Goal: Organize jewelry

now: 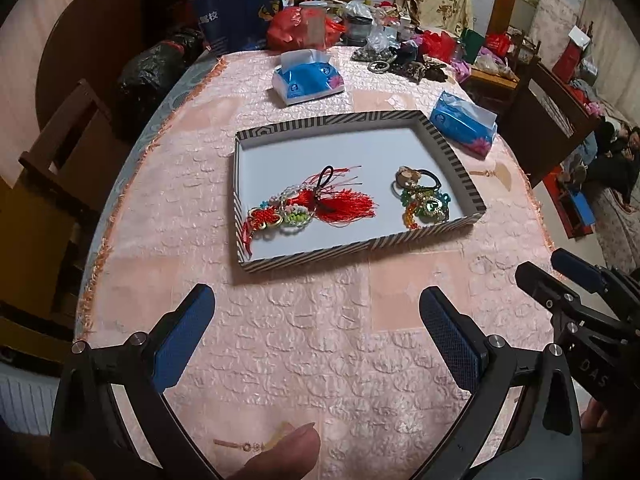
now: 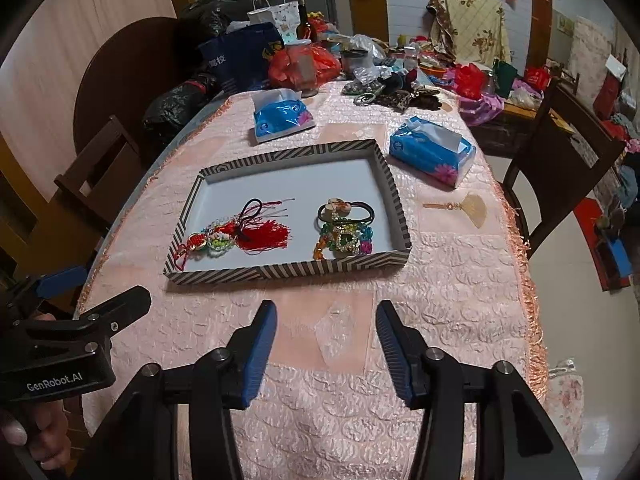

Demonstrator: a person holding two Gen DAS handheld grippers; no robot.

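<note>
A shallow striped tray [image 1: 452, 152] [image 2: 394, 196] sits mid-table. In its left half lie red tassel ornaments with beaded bracelets [image 1: 316, 206] [image 2: 240, 232]. In its right half lie hair ties and beaded jewelry [image 1: 422, 198] [image 2: 346, 226]. A small fan-shaped pendant [image 2: 464, 206] [image 1: 498, 172] lies on the cloth right of the tray. Another small trinket [image 1: 256, 442] lies near the front edge, partly behind a thumb. My left gripper [image 1: 316, 332] is open and empty, in front of the tray. My right gripper [image 2: 326, 344] is open and empty, also in front of the tray.
Two blue tissue packs [image 1: 308, 78] [image 1: 464, 122] lie behind and right of the tray. Bags, bottles and clutter [image 2: 312, 60] crowd the table's far end. Wooden chairs stand left [image 2: 100, 168] and right [image 2: 560, 148]. The pink cloth has a fringed edge [image 2: 524, 264].
</note>
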